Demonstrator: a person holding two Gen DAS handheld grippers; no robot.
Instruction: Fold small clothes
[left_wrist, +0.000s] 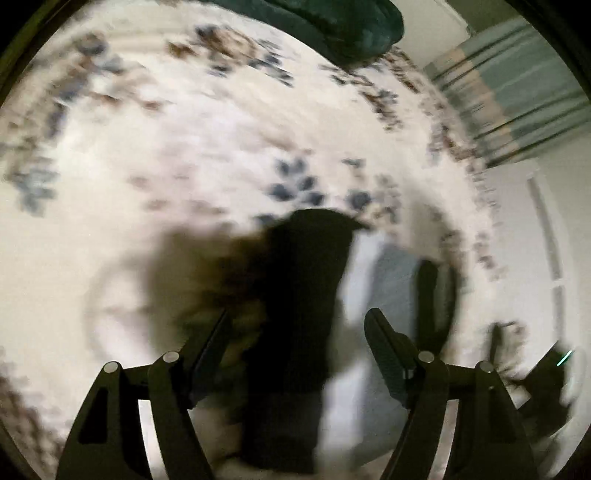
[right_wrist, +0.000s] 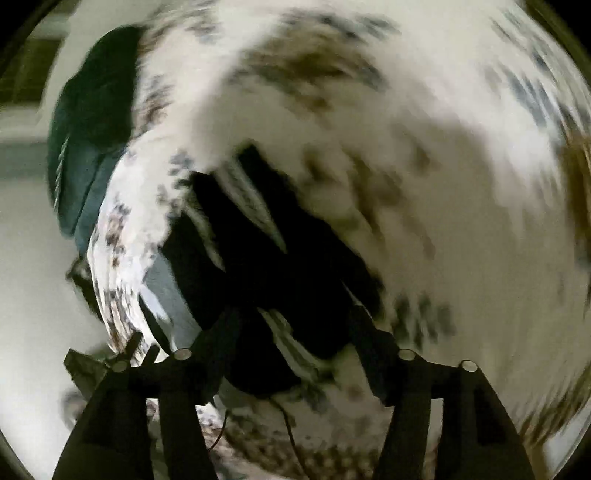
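Note:
A black garment (left_wrist: 303, 277) lies lengthwise on a white bedspread with blue and brown flowers (left_wrist: 184, 129); the picture is blurred. My left gripper (left_wrist: 297, 321) hangs over the garment's near part, open, and its fingers (left_wrist: 380, 332) stand clear of the cloth on either side. In the right wrist view the same black garment (right_wrist: 258, 258) shows pale stripes and sprawls across the bedspread (right_wrist: 443, 221). My right gripper (right_wrist: 295, 321) is above it, open, with nothing pressed between its pads.
A dark green cushion (left_wrist: 332, 26) (right_wrist: 88, 110) rests at the bed's far edge. A pale grey-blue cloth (left_wrist: 395, 284) lies beside the black garment. A striped curtain (left_wrist: 517, 92) hangs beyond the bed. A thin dark cord (right_wrist: 288, 428) runs below the right gripper.

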